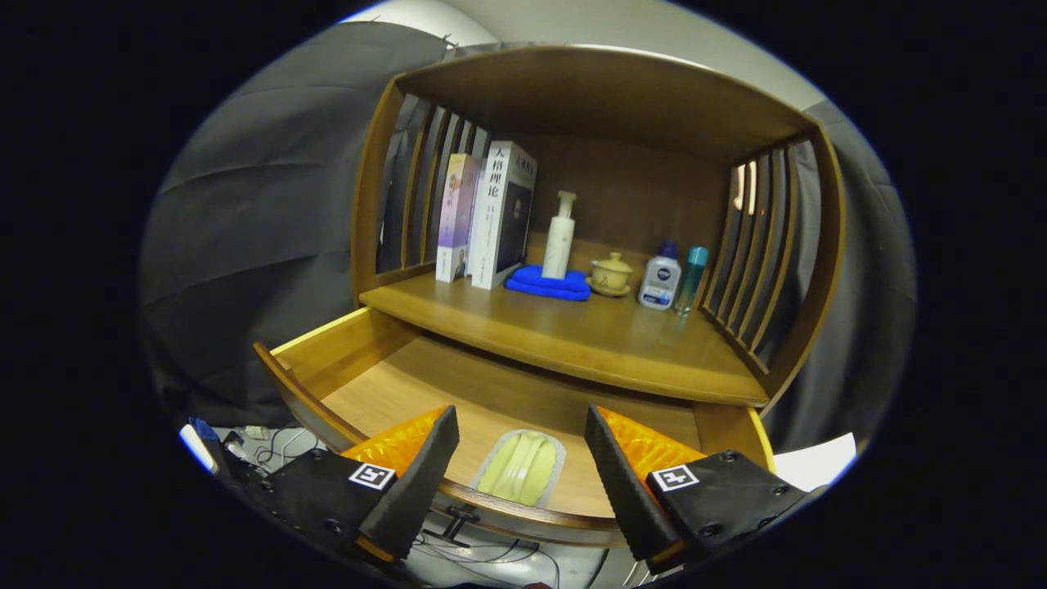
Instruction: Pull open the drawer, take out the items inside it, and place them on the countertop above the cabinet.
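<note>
Between the two fingers, low in the gripper view, sits the one thing I can spot inside the drawer (393, 384): a pale green packet (521, 466) in a clear wrapper, lying flat on the drawer floor right up against the front panel. The gripper (521, 458) hangs above it with its jaws spread wide, gripping nothing, one finger at about 8 o'clock of the packet and the other at about 4 o'clock.

Progress-wise, the drawer is already pulled well out, so I'd call the first step done. The packet hasn't been picked up yet, so the take-out and the put-down are both left. Looks like the only item in there, though the corners nearest the fingers are hidden.

Orientation: the packet's long axis runs roughly 12 to 6, front to back of the drawer, leaning a hair toward 1 o'clock. The jaws straddle its short side, which seems like the right way to pinch it.

Up at 12 o'clock, the countertop (572, 343) already carries books (491, 213), a pump bottle (559, 237) standing on a blue cloth (548, 285), a lidded cup (611, 274) and two small bottles (672, 278). The front strip looks free for the drop.
</note>
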Motion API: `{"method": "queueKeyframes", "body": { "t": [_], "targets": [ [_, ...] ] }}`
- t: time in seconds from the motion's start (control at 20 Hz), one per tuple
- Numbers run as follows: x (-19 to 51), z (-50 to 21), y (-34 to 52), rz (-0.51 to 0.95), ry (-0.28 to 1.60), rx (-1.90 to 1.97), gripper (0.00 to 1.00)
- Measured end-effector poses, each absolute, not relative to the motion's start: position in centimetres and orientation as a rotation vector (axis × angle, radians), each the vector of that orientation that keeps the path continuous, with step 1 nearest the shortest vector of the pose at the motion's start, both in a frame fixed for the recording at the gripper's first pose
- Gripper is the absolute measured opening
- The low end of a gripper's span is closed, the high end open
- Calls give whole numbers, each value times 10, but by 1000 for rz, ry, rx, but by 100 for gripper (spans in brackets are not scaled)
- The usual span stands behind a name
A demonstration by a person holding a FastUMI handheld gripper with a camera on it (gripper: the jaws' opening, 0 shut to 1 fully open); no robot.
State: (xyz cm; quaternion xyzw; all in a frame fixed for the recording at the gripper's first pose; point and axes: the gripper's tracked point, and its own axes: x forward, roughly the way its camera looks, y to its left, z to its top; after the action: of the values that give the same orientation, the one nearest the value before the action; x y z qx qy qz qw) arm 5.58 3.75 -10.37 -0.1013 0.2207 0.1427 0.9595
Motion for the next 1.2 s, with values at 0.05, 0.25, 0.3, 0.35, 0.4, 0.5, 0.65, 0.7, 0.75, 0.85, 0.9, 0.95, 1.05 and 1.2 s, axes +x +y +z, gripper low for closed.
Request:
{"method": "queueKeyframes", "body": {
  "t": [0.05, 0.25, 0.3, 0.35, 0.4, 0.5, 0.65, 0.7, 0.75, 0.85, 0.9, 0.95, 1.05, 1.2],
  "targets": [
    [58, -112, 40, 308, 492, -187, 98],
    [71, -131, 37, 320, 640, -132, 98],
    [76, -138, 33, 298, 673, -126, 98],
    [78, -145, 30, 284, 718, -115, 98],
    [79, -151, 34, 297, 767, -91, 98],
    [81, -166, 36, 296, 858, -65, 96],
    [82, -179, 37, 299, 918, -65, 94],
    [80, -181, 39, 298, 926, -50, 90],
    [83, -183, 37, 291, 928, -57, 85],
    [87, -191, 32, 276, 959, -68, 74],
    [87, -195, 31, 267, 976, -58, 64],
    [88, -197, 28, 261, 984, -58, 54],
    [89, -200, 29, 255, 992, -33, 34],
    [96, -191, 27, 254, 946, -7, 25]
  ]
}}
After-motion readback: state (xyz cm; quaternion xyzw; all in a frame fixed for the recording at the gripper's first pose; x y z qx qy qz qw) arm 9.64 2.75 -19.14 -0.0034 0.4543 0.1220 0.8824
